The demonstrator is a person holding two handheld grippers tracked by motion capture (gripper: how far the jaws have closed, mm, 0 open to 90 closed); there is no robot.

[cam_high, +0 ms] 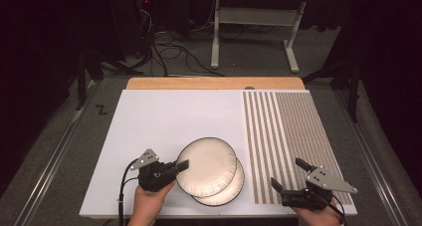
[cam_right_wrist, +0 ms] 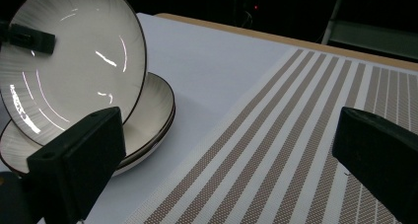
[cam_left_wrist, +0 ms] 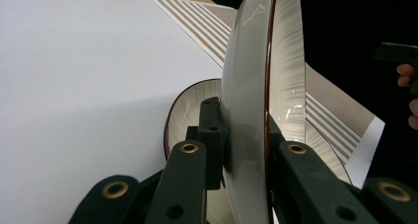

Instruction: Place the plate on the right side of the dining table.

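Left claw [cam_high: 182,165] is clamped on the rim of the upper plate [cam_high: 206,166], one jaw on the glazed inside and one on the underside, as the left gripper view shows with the plate [cam_left_wrist: 246,110] edge-on between the jaws. That plate is tilted up off the stack, its far edge raised, with the lower plates [cam_right_wrist: 148,130] lying beneath it on the white part of the bench [cam_high: 164,116], just left of the striped mat [cam_high: 288,136]. In the right gripper view the stack beneath looks like two plates, though the edges are hard to separate.

Right claw [cam_high: 289,173] hovers over the striped mat near the bench's front edge, jaws wide apart and holding nothing.

I judge the plate to be glazed ceramic: stiff, fairly heavy for a one-sided rim grip, smooth and slippery under hard jaws, and liable to chip or break if it drops back on the stack. Held by one edge, its weight hangs far from the jaws, so it may pivot or slide. A deep bite over the rim, as here, is the sound hold. The free claw could take the opposite rim [cam_right_wrist: 140,51] to share the load.
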